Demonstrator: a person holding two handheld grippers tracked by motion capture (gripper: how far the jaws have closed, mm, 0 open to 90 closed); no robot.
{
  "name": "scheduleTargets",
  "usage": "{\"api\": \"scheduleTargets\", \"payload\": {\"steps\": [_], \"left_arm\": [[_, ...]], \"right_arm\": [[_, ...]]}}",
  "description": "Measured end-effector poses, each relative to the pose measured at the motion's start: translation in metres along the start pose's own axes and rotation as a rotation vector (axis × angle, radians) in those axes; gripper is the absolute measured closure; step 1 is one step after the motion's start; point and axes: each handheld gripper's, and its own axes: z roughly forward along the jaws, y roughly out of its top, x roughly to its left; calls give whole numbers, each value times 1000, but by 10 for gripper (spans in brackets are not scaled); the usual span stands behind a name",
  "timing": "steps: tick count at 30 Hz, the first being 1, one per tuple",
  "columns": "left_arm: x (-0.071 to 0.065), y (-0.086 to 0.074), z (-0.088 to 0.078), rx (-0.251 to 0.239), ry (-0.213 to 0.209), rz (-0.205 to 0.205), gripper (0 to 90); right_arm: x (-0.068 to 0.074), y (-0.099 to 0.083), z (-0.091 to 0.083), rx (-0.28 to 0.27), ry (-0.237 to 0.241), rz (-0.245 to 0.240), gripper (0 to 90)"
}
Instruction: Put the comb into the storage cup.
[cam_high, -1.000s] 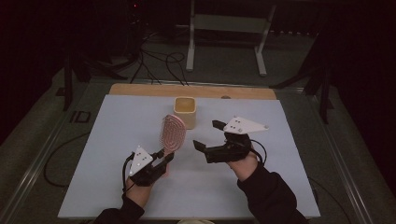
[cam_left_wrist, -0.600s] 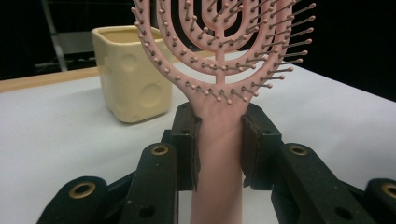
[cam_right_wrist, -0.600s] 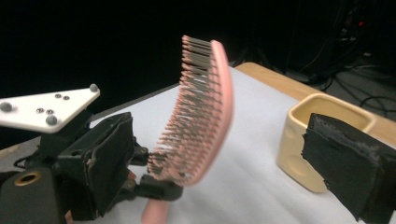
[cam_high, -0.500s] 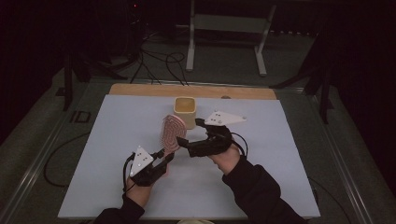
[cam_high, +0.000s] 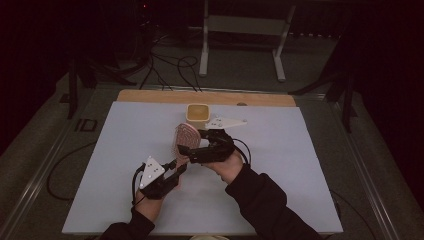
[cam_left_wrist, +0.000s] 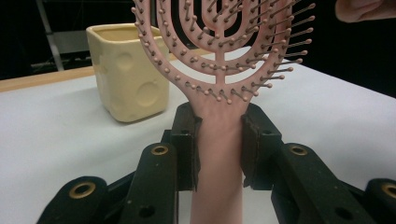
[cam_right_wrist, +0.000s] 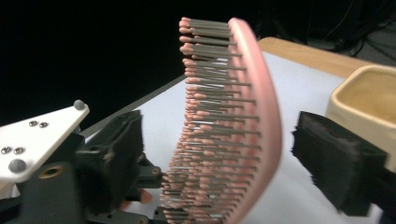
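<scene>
Left gripper (cam_high: 177, 169) clamps the pink hairbrush (cam_high: 183, 141) by its handle; in the left gripper view both black jaws press flat against the handle (cam_left_wrist: 218, 154) just below the bristle head. Brush stands up off the white table (cam_high: 110, 150), head raised, bristles facing the person's left. Right gripper (cam_high: 192, 147) is at the brush head: in the right gripper view the head (cam_right_wrist: 233, 126) sits between its two jaws, gaps on both sides, pads not touching. Those jaws have just been closing, brush head between them, not gripped yet. Cream square cup (cam_high: 198, 113) stands on the table just behind the brush, apart from it.
</scene>
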Motion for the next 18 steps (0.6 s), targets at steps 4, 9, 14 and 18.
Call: {"api": "scheduleTargets", "payload": {"steps": [4,9,14,18], "left_arm": [[0,0,0,0,-3,-2,709],[0,0,0,-1,-5,-6,709],[0,0,1,5,-5,-3,709],[-1,0,1,7,-3,-1,709]], "right_arm": [[1,-1,7,16,8,24,241],[0,-2,11,15,22,56,411],[-1,-3,12,28,26,60,518],[-3,-4,13,36,37,65,594]]}}
